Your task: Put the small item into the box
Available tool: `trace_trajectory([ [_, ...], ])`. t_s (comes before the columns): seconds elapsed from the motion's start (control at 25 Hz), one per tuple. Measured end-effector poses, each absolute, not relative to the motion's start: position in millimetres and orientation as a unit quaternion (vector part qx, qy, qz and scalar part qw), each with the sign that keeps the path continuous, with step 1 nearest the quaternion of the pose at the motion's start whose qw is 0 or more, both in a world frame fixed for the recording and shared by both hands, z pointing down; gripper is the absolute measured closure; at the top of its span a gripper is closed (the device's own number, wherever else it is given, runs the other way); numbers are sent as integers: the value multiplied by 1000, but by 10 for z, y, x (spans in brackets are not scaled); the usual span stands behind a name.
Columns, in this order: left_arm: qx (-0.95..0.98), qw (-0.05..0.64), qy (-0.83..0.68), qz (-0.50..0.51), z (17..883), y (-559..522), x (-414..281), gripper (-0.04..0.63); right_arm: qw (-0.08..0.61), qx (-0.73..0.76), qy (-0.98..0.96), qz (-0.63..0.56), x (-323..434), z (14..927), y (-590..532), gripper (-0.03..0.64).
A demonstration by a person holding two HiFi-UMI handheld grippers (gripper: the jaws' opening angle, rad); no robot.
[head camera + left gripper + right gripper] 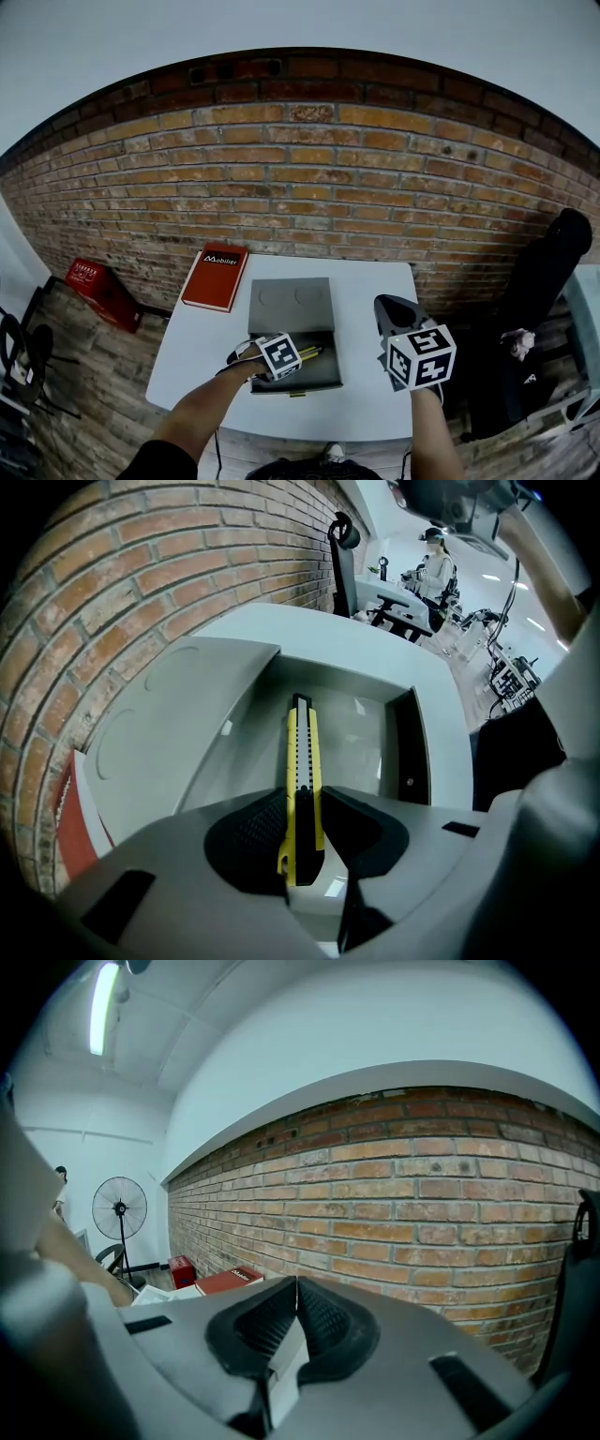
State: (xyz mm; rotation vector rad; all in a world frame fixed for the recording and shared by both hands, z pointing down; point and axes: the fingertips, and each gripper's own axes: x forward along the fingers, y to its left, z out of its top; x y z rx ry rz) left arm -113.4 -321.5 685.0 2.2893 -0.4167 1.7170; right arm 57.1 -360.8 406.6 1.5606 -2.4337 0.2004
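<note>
Yellow with a black spine, the utility knife (pixel 302 752) sits clamped between the pads of your left gripper (pixel 302 799), whose jaws are closed on its rear end so that the body sticks out past the fingertips. You are pointing that gripper steeply down into the open grey box (pixel 375 747), and the knife hangs over the box's inner floor; whether its front end touches that floor cannot be told. The box's lid (pixel 291 302) lies folded back flat toward the brick wall (pixel 300 169), with two round shapes pressed into it. The box rests near the middle of the white table (pixel 375 281), and a red book (pixel 216 277) lies just beside the lid at the table's far left corner. Your right gripper (pixel 296 1283) is held apart from the box, over the table's right side, aimed nearly level at the wall; its jaws are pressed together with nothing between them. A standing fan (pixel 119 1208) shows far off in the right gripper view.
</note>
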Motion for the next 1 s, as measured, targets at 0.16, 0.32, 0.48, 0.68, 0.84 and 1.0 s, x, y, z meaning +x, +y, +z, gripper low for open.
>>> trace_trajectory([
  [0.16,779,148,-132,595,6885,-3152,-1135,465,124,533,-834,70,592,4093,-3602,597],
  [0.32,779,127,-144,597,6900,-3250,-1149,464,123,537,-831,72,635,4091,-3611,597],
  [0.48,781,141,-137,593,6892,-3210,-1138,463,123,538,-830,73,649,4096,-3619,597],
  [0.68,782,143,-139,590,6898,-3209,-1137,462,123,536,-832,75,633,4129,-3609,597],
  [0.84,787,133,-147,584,6882,-3246,-1141,461,122,535,-832,79,626,4139,-3604,597],
  [1.0,788,133,-147,583,6882,-3229,-1148,460,123,536,-832,80,632,4140,-3599,597],
])
